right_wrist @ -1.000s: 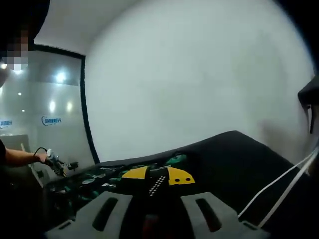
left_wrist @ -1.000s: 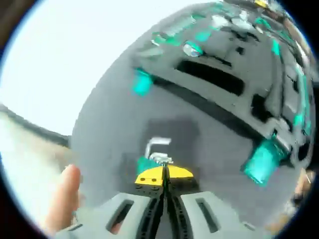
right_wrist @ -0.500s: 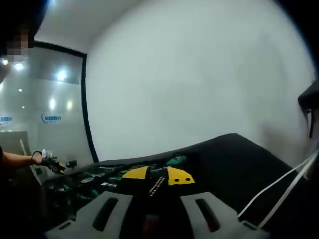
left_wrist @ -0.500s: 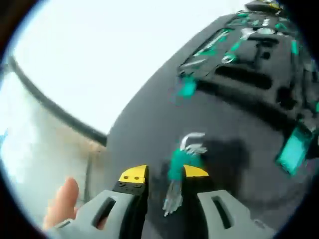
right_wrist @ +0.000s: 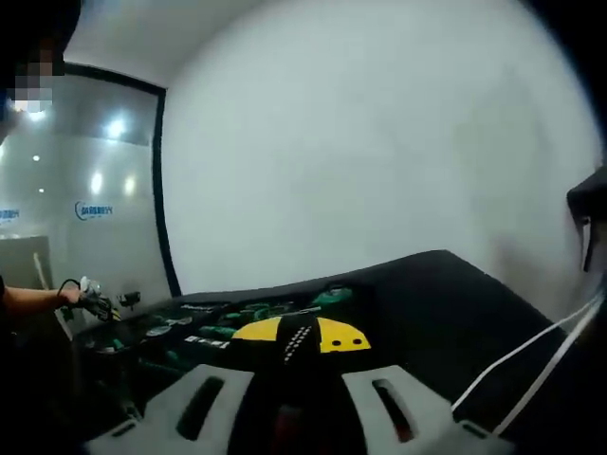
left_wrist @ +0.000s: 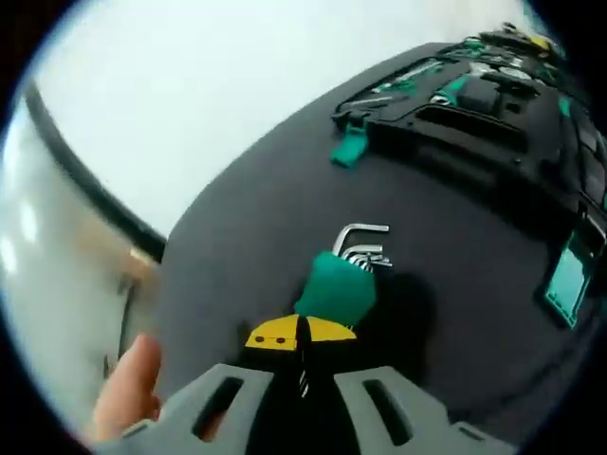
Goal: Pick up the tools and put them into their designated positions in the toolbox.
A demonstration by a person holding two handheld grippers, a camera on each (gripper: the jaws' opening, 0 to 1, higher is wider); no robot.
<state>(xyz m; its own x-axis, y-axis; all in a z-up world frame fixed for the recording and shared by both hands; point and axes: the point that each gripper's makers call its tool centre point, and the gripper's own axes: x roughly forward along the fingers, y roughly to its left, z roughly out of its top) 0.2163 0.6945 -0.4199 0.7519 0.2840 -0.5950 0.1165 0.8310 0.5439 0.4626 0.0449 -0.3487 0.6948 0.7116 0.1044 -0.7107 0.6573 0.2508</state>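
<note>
Left gripper (left_wrist: pixel 300 333), seen in the left gripper view, has its yellow-tipped jaws pressed together on the long ends of a set of silver hex keys in a green plastic holder (left_wrist: pixel 338 284). The set lies just ahead of the tips on the dark grey tabletop (left_wrist: pixel 247 227), its bent short ends pointing away toward the toolbox. That open black toolbox with green-handled tools in moulded slots (left_wrist: pixel 474 104) sits well apart from the key set, farther along the table; a green latch tab (left_wrist: pixel 349 148) hangs at its near corner. A person's fingertip (left_wrist: pixel 128 389) shows beside the gripper body.

Right gripper (right_wrist: pixel 300 336), in the right gripper view, has its jaws closed with nothing between them — it hangs over the table's dark surface (right_wrist: pixel 446 294), pointing at a white wall (right_wrist: pixel 379 142).
</note>
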